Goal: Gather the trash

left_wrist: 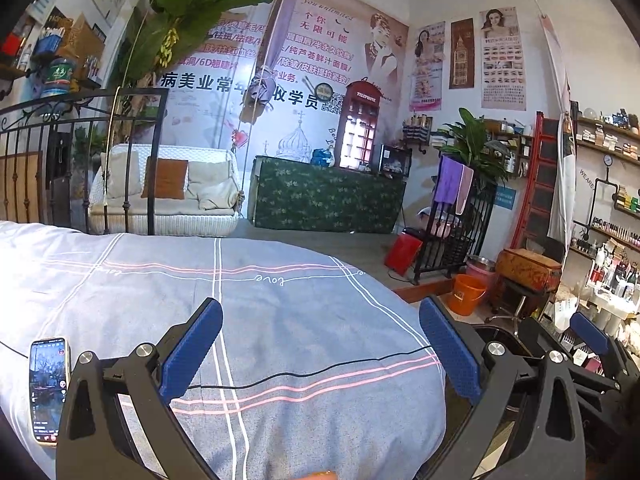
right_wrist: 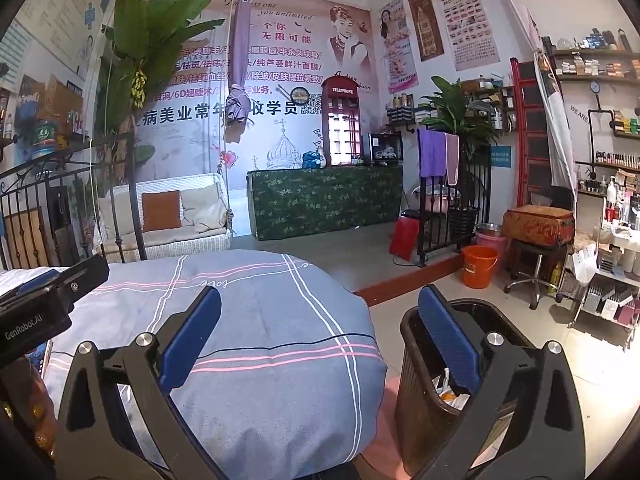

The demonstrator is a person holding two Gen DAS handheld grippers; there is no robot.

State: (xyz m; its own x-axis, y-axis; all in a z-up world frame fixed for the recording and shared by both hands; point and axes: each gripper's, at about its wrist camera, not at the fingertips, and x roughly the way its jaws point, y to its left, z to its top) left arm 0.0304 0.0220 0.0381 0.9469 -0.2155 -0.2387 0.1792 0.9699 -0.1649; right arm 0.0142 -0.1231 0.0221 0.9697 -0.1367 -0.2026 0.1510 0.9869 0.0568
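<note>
Hovering above the bed, both grippers carry nothing: the left gripper has its jaws spread wide, and the right gripper is spread just as wide. No loose trash shows on the quilt in either view. What lies there is a phone at 9 o'clock of the left view and a thin black cable running across the cloth between the left fingers; neither looks like rubbish.

The bin stands on the floor just beside the bed's corner, at 4 o'clock in the right view, partly behind the right-hand finger. Scraps of paper or wrapper already lie inside it, so part of the collecting seems done, or perhaps all of it.

To do the present step well, I judge that a search comes first: sweep both cameras slowly over the quilt and the floor near the bin before committing either hand. Should a piece turn up, take it with the gripper nearer to it, come down with the jaws wide, close on the scrap alone without gathering the cloth, and keep well off the cable and phone. Carry it over the bin's mouth before letting go.
</note>
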